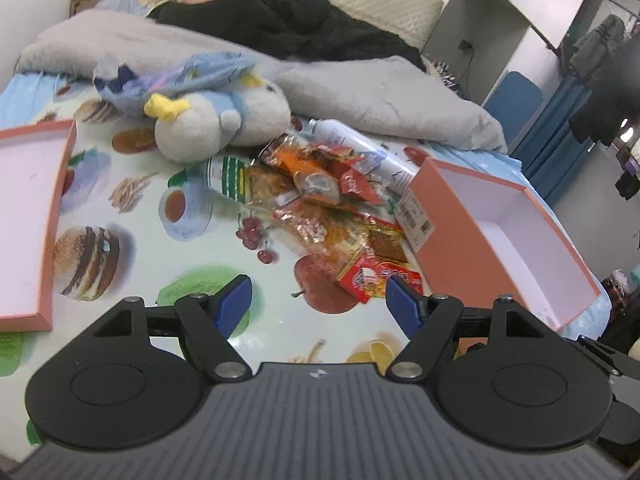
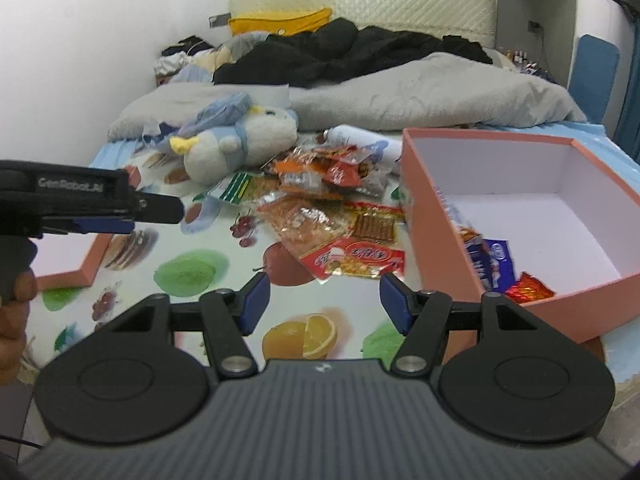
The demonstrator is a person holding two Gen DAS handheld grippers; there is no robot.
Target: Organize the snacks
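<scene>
A pile of snack packets (image 1: pixel 332 200) (image 2: pixel 332 208) lies in the middle of the food-print sheet, orange, red and clear wrappers mixed together. A red packet (image 1: pixel 376 278) (image 2: pixel 356 258) sits nearest me. To the right stands an open pink box (image 1: pixel 448 248) (image 2: pixel 440 216) with white inside; the right wrist view shows a blue packet (image 2: pixel 494 258) and a red one (image 2: pixel 528 288) in it. My left gripper (image 1: pixel 318 304) hovers open just short of the pile, nothing between its fingers. My right gripper (image 2: pixel 322 302) is open too, over the sheet before the red packet.
The pink box lid (image 1: pixel 44 216) (image 2: pixel 90 260) lies at the left. A plush toy (image 1: pixel 224 120) (image 2: pixel 240 140), a white bottle (image 1: pixel 352 140) (image 2: pixel 360 138) and a green-striped can (image 1: pixel 226 174) border the pile. Grey duvet (image 1: pixel 360 88) and dark clothes (image 2: pixel 340 52) lie behind.
</scene>
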